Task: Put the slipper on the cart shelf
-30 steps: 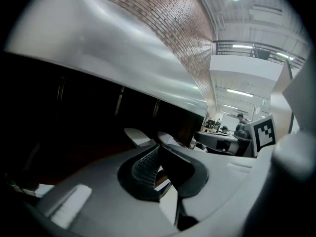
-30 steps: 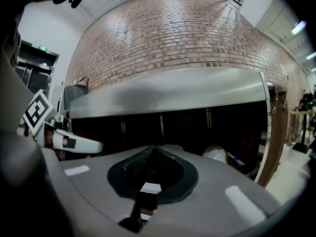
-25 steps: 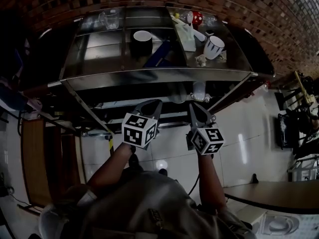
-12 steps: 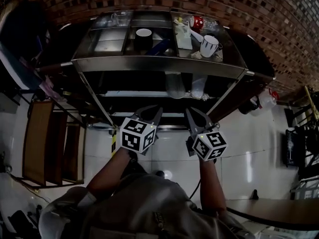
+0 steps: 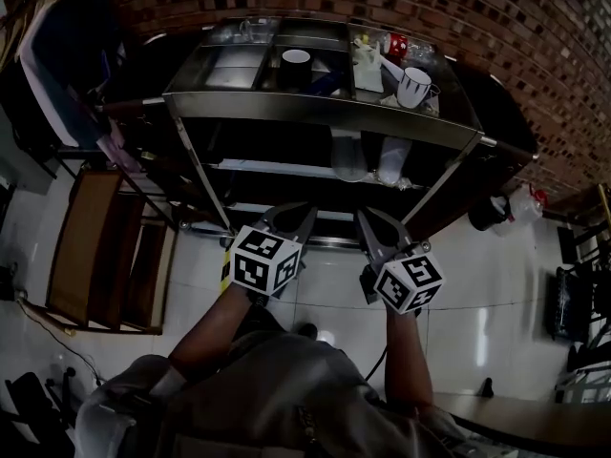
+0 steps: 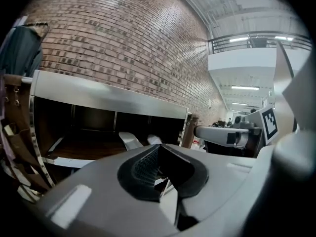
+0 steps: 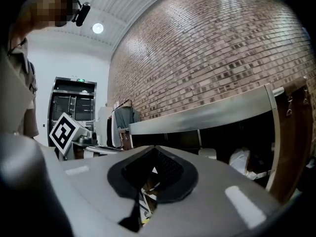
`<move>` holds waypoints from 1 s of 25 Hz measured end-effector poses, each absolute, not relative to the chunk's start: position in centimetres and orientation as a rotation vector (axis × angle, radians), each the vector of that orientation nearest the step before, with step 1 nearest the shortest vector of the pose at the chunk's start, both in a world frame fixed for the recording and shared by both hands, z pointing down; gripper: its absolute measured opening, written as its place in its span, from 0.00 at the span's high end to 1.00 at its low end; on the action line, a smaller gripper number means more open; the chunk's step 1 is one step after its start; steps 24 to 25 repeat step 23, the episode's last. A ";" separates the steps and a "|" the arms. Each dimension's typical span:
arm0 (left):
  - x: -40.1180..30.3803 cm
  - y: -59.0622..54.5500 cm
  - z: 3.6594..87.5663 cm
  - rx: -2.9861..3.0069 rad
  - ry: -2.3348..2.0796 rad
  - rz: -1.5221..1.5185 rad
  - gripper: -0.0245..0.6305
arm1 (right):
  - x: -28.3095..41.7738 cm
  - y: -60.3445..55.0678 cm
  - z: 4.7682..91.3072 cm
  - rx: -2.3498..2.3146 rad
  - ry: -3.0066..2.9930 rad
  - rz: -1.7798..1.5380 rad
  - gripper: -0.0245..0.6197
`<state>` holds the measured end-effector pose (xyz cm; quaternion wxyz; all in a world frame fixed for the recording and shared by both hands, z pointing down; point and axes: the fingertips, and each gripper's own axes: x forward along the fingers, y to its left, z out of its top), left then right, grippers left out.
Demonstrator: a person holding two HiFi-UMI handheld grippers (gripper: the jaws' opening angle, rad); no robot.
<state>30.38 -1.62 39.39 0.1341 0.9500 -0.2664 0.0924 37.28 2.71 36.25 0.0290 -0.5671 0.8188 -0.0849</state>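
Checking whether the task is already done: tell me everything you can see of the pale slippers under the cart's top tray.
The pale slippers are two whitish, soft-looking pieces; the shade hides finer detail. They lie side by side, slightly apart, on the shelf directly beneath the top tray of the metal cart, toward its right half near the front edge. Only the shelf appears to touch them.

Slippers (image 5: 351, 156) — on cart shelf (image 5: 267, 168)
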 end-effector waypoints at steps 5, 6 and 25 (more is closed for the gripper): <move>30.0 -0.9 39.0 2.748 -0.803 0.253 0.95 | 37.1 3.4 35.7 -1.714 2.540 -0.252 0.96; 29.9 -0.7 39.0 2.747 -0.806 0.253 0.95 | 37.0 3.6 35.6 -1.706 2.542 -0.249 0.96; 30.0 0.6 39.6 2.737 -0.807 0.260 0.95 | 36.8 5.4 35.1 -1.670 2.554 -0.232 0.96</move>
